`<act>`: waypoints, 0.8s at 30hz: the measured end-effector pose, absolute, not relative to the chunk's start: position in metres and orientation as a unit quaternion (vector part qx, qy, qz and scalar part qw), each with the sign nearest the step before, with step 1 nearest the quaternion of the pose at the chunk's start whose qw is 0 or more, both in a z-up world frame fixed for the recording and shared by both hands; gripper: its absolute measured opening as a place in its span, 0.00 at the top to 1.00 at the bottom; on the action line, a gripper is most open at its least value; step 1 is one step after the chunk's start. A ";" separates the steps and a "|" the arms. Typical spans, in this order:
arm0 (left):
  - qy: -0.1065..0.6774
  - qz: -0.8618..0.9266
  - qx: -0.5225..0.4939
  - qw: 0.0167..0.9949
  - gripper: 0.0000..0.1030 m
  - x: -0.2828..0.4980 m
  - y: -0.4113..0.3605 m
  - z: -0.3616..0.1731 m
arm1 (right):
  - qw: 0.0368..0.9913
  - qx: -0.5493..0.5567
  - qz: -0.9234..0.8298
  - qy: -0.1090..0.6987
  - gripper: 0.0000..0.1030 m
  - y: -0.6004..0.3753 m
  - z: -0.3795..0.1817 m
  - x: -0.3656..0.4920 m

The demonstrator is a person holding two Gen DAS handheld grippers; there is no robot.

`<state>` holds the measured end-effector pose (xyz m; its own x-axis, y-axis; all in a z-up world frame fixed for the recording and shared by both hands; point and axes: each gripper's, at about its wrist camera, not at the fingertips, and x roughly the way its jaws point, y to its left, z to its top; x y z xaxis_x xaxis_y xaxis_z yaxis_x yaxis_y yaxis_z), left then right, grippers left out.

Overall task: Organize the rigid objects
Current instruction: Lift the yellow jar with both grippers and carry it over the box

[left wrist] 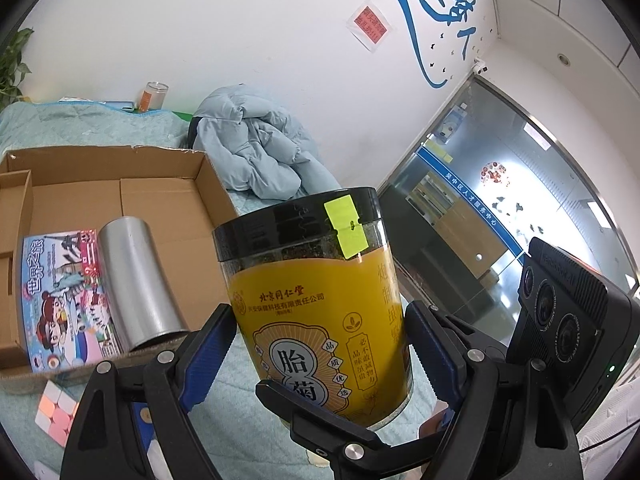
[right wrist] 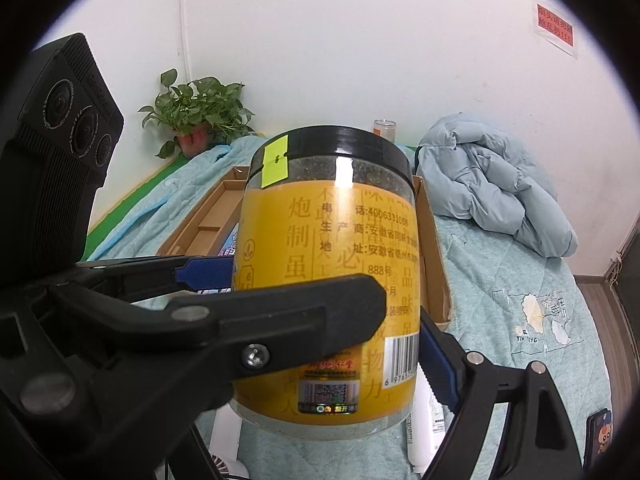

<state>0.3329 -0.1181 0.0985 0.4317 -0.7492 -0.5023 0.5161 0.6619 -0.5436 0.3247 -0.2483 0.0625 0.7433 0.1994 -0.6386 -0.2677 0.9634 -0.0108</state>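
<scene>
A clear jar with a yellow label and black lid [left wrist: 316,300] fills the middle of both views [right wrist: 332,264]. It is held upright above the light blue bed cover. My left gripper [left wrist: 320,344] has its blue pads on both sides of the jar. My right gripper [right wrist: 320,308] also closes on the jar, and the left gripper's finger [right wrist: 280,320] crosses in front of it. An open cardboard box [left wrist: 168,200] sits left of the jar. It holds a silver can [left wrist: 140,284] and a colourful booklet [left wrist: 64,300].
A puzzle cube [left wrist: 56,408] lies on the cover in front of the box. A pale blue jacket [right wrist: 496,184] is heaped at the right. A potted plant [right wrist: 196,116] and a glass jar [right wrist: 385,128] stand by the wall. A white tube [right wrist: 424,420] lies below the jar.
</scene>
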 end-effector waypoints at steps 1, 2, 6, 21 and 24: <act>0.374 -0.381 -0.156 0.831 0.18 0.335 -0.119 0.099 | 0.933 -0.051 0.124 0.335 0.18 -0.248 0.063 0.326; 0.375 -0.382 -0.156 0.830 0.18 0.338 -0.120 0.099 | 0.932 -0.051 0.122 0.336 0.18 -0.249 0.063 0.327; 0.373 -0.386 -0.157 0.829 0.18 0.346 -0.123 0.099 | 0.933 -0.053 0.118 0.335 0.18 -0.250 0.063 0.332; 0.389 -0.387 -0.168 0.819 0.18 0.390 -0.127 0.080 | 0.928 -0.056 0.114 0.351 0.18 -0.249 0.056 0.363; 0.400 -0.385 -0.172 0.814 0.18 0.405 -0.129 0.070 | 0.924 -0.053 0.113 0.362 0.18 -0.250 0.052 0.373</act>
